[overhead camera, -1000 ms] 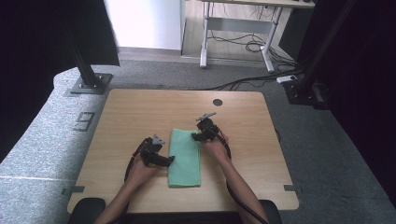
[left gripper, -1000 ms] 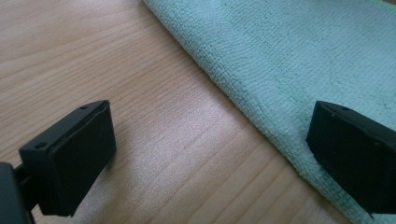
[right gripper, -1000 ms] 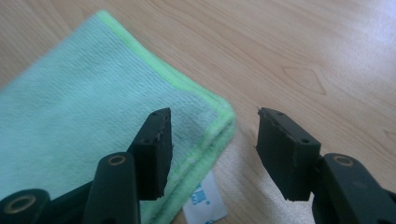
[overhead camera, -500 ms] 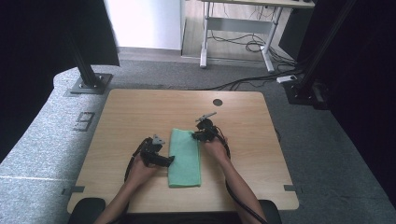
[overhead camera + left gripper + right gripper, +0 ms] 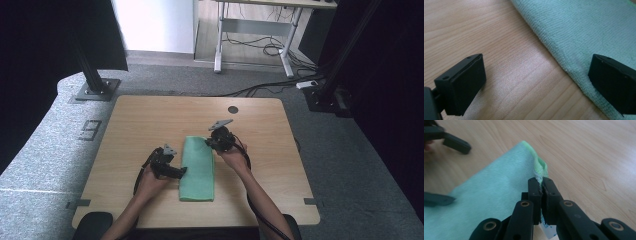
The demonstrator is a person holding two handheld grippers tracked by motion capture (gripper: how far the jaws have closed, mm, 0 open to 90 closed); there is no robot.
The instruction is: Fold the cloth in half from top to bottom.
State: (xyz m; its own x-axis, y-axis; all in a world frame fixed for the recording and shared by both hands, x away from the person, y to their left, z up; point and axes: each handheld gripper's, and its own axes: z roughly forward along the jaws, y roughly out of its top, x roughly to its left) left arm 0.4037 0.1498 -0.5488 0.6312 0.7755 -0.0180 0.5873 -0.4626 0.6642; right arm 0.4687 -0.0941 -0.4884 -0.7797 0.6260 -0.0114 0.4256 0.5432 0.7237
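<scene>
A folded green towel (image 5: 198, 172) lies lengthwise on the wooden table (image 5: 150, 120). My right gripper (image 5: 211, 142) (image 5: 541, 185) is shut on the towel's (image 5: 494, 190) far right corner, which is pinched between the pads and raised a little off the wood. My left gripper (image 5: 182, 172) (image 5: 536, 75) is open and low at the towel's (image 5: 586, 30) left edge. One of its fingers (image 5: 461, 82) is over bare wood and the other is over the cloth. Both jaws of the left gripper also appear at the left of the right gripper view.
A round cable hole (image 5: 233, 109) sits near the table's far edge. Black stand bases (image 5: 95, 90) flank the table's far corners on grey carpet. A desk frame with cables (image 5: 260, 45) stands well behind.
My right gripper has closed on the towel's far right corner and risen slightly with it. The left gripper has stayed where it was.
</scene>
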